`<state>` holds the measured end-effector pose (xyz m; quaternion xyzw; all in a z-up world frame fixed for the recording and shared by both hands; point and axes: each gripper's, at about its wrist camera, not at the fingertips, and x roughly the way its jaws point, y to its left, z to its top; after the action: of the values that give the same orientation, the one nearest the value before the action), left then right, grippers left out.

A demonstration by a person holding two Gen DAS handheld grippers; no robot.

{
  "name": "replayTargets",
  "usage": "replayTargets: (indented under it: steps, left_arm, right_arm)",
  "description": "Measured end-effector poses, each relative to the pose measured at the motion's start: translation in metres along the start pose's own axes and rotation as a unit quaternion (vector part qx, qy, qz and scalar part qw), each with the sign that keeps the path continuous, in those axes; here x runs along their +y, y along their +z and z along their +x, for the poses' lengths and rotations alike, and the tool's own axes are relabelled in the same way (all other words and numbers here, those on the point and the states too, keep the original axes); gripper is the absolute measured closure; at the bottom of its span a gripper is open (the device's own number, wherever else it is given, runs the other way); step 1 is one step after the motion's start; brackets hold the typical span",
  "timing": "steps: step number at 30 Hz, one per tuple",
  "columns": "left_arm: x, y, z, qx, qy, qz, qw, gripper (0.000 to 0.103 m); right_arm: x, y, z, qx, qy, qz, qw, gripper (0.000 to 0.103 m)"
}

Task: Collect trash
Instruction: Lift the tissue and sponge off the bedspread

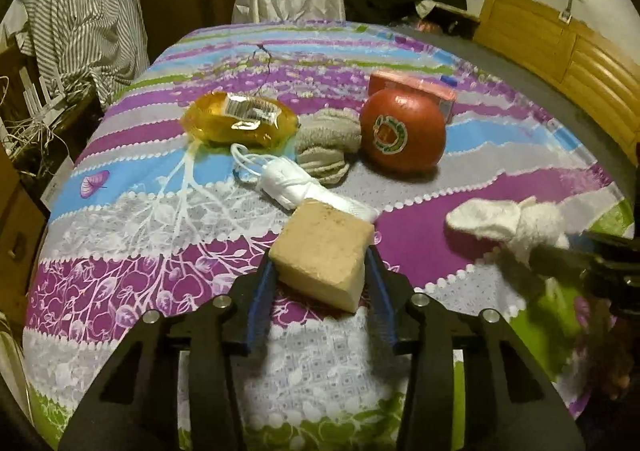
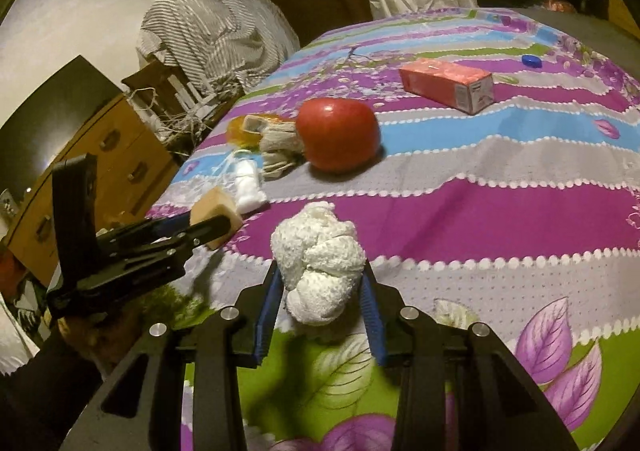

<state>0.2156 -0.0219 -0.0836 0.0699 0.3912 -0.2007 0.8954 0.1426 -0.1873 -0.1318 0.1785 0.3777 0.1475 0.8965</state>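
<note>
on the striped bedspread point(image 1: 460, 187), both grippers are loaded. the left gripper point(image 1: 322, 267) has its blue pads closed against the two flat sides of a tan block point(image 1: 324, 251), which sits tilted between the fingers with one corner pointing back toward the camera. the right gripper point(image 2: 320, 291) is closed about a white rag point(image 2: 318, 255), a knotted lump that bulges out ahead of the fingertips; whether it hangs clear of the cloth or touches it i cannot tell.

the rest of the trash lies ahead of the left gripper. nearest is a white roll point(image 1: 296, 179), just beyond the block, its long axis running from far-left to near-right, slantwise to the left fingers. beyond it lie a grey sock point(image 1: 328, 143), a yellow packet point(image 1: 240, 121) and a red ball point(image 1: 402, 131), with a pink box point(image 1: 416, 87) behind the ball. from the right wrist view these same things sit well off to the left and farther out.

so the left arm is the nearer one for the roll, but both are full; my guess is each must drop its load before reaching again. no bin shows plainly in either view.
</note>
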Motion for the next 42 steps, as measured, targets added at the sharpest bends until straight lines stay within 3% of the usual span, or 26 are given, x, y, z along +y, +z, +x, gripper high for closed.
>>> replayTargets:
  steps: [7, 10, 14, 15, 16, 18, 20, 25, 28, 29, 30, 31, 33, 36, 42]
  left_arm:
    - [0.012, -0.044, -0.059, -0.001, 0.029, -0.054, 0.9981, 0.061]
    - [0.026, -0.067, -0.089, 0.005, 0.066, -0.078, 0.9947, 0.061]
    - [0.041, -0.084, -0.093, 0.008, 0.126, -0.077, 0.989, 0.058]
    - [0.045, -0.087, -0.088, 0.015, 0.133, -0.081, 0.9878, 0.048]
    - [0.049, -0.089, -0.085, 0.016, 0.132, -0.088, 0.9872, 0.046]
    - [0.053, -0.09, -0.086, 0.004, 0.126, -0.102, 0.9867, 0.044]
    - [0.054, -0.09, -0.09, -0.003, 0.122, -0.106, 0.9869, 0.041]
    - [0.056, -0.084, -0.095, -0.026, 0.127, -0.102, 0.9863, 0.034]
    - [0.058, -0.083, -0.083, -0.016, 0.127, -0.096, 0.9871, 0.033]
    - [0.059, -0.085, -0.081, -0.013, 0.12, -0.099, 0.9877, 0.034]
    - [0.059, -0.085, -0.079, -0.011, 0.121, -0.1, 0.9875, 0.039]
    - [0.056, -0.084, -0.078, -0.012, 0.123, -0.095, 0.9878, 0.047]
    - [0.046, -0.084, -0.079, -0.011, 0.125, -0.078, 0.9891, 0.056]
    - [0.031, -0.082, -0.077, -0.006, 0.168, -0.052, 0.9845, 0.059]
    - [0.026, -0.074, -0.082, 0.023, 0.194, -0.084, 0.9772, 0.06]
  right_arm:
    - [0.029, -0.014, -0.019, -0.006, 0.026, -0.025, 0.999, 0.064]
    - [0.04, -0.029, -0.023, 0.009, 0.029, -0.037, 0.999, 0.064]
    - [0.052, -0.052, -0.013, 0.035, 0.018, -0.067, 0.997, 0.058]
    - [0.055, -0.055, -0.013, 0.031, 0.014, -0.076, 0.997, 0.052]
    - [0.057, -0.056, -0.014, 0.03, 0.014, -0.082, 0.996, 0.048]
    - [0.06, -0.057, -0.018, 0.026, 0.018, -0.088, 0.996, 0.025]
    - [0.062, -0.057, -0.028, 0.003, 0.012, -0.093, 0.996, 0.022]
    - [0.059, -0.045, -0.035, -0.019, 0.002, -0.112, 0.994, 0.022]
    - [0.056, -0.038, -0.025, -0.016, -0.001, -0.115, 0.993, 0.024]
    - [0.055, -0.037, -0.018, -0.008, -0.001, -0.114, 0.993, 0.036]
    - [0.053, -0.037, -0.013, 0.002, 0.001, -0.114, 0.994, 0.056]
    - [0.051, -0.038, -0.007, 0.015, 0.0, -0.113, 0.993, 0.06]
    - [0.05, -0.043, -0.004, 0.017, 0.002, -0.108, 0.994, 0.062]
    - [0.049, -0.046, -0.007, 0.011, 0.003, -0.094, 0.996, 0.063]
    - [0.053, -0.045, -0.017, 0.007, 0.011, -0.071, 0.997, 0.063]
